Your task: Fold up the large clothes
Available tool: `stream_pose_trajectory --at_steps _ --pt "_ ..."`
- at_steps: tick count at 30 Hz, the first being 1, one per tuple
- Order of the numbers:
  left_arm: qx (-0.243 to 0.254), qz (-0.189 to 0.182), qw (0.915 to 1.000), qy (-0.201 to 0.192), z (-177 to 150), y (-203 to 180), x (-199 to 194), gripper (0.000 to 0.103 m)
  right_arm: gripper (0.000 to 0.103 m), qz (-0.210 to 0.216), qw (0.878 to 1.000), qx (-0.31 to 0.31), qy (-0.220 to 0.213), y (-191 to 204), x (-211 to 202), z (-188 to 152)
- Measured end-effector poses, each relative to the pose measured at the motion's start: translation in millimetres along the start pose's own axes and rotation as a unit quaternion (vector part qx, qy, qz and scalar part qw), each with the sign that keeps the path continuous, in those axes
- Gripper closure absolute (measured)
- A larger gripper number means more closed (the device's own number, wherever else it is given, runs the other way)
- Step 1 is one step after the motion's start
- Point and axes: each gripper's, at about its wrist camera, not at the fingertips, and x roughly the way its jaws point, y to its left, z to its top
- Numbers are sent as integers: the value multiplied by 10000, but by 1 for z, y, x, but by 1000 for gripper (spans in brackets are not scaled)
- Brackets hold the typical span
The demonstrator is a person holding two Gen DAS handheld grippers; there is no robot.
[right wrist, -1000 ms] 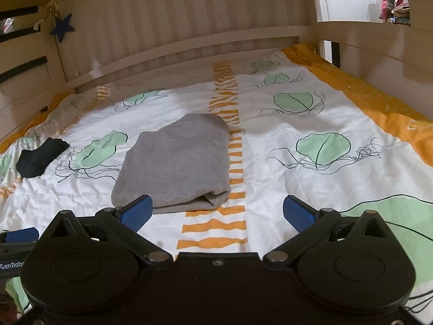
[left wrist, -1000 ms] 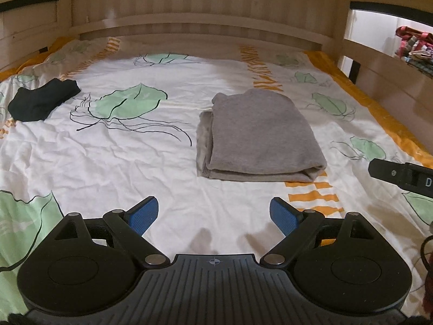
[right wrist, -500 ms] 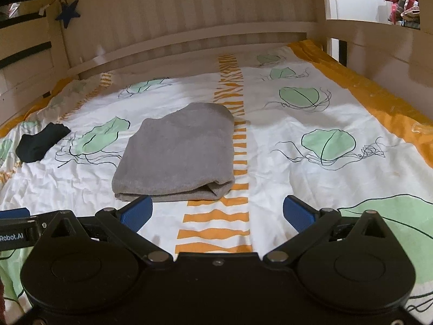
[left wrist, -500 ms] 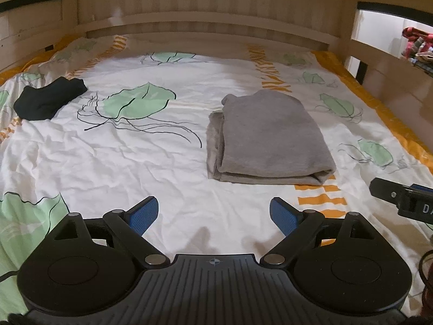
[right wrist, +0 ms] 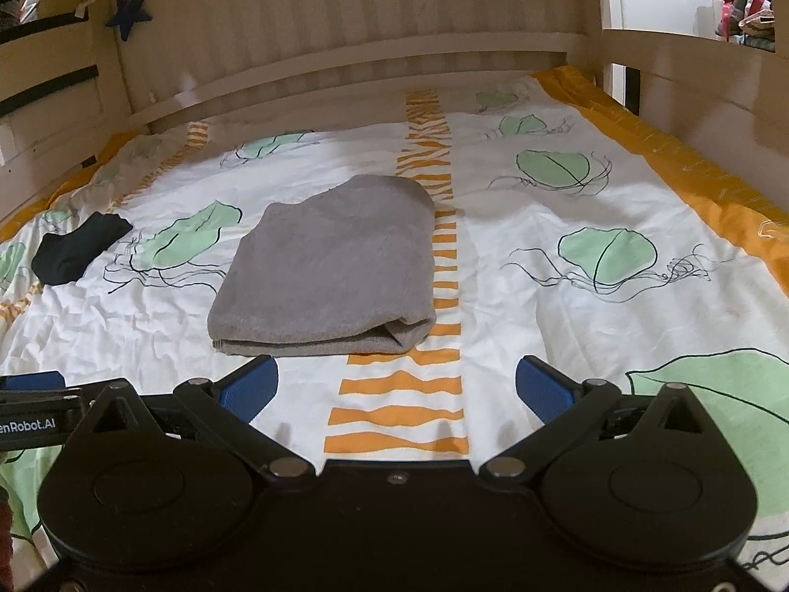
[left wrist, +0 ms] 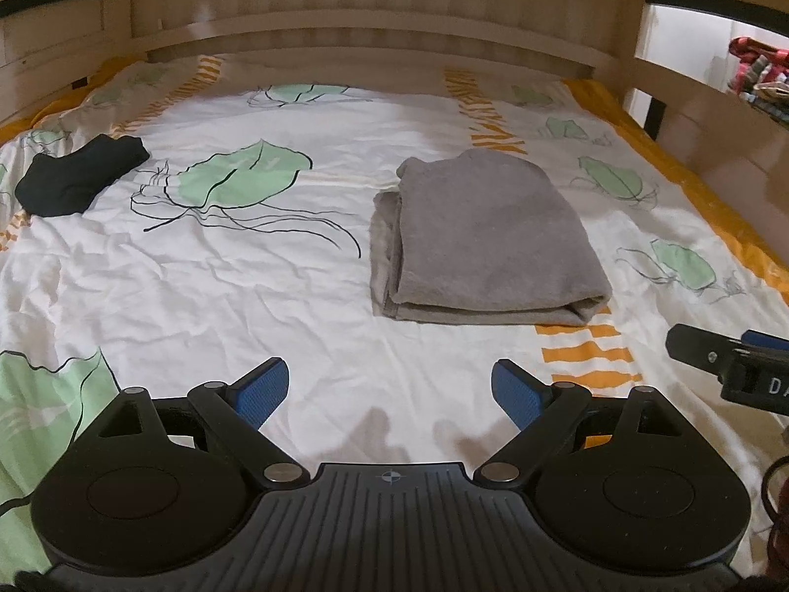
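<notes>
While both grippers' fingers gape empty, the grey garment (left wrist: 485, 241) lies neatly folded, rectangular.

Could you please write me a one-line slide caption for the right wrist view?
Open right gripper hovers before a folded grey garment on a leaf-print bedsheet, black cloth far left.

folded grey garment (left wrist: 485, 241) on bedsheet (left wrist: 222, 296) — left tongs (left wrist: 389, 389) spread

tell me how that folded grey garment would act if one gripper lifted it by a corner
The folded grey garment looks like soft, thick knit, so it would likely droop and unfold, since its stacked layers lie loose at the near edge. It probably won't slip from the blue fingertips, given its fuzzy surface. Pushed, it may bunch on the wrinkled bedsheet.
</notes>
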Motion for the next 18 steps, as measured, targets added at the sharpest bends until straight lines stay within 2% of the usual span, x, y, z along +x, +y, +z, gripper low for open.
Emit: stream_pose_trajectory --at_steps 18 --pt "174 -41 9998 58 3 -7 5 13 1 40 10000 40 63 1 4 -2"
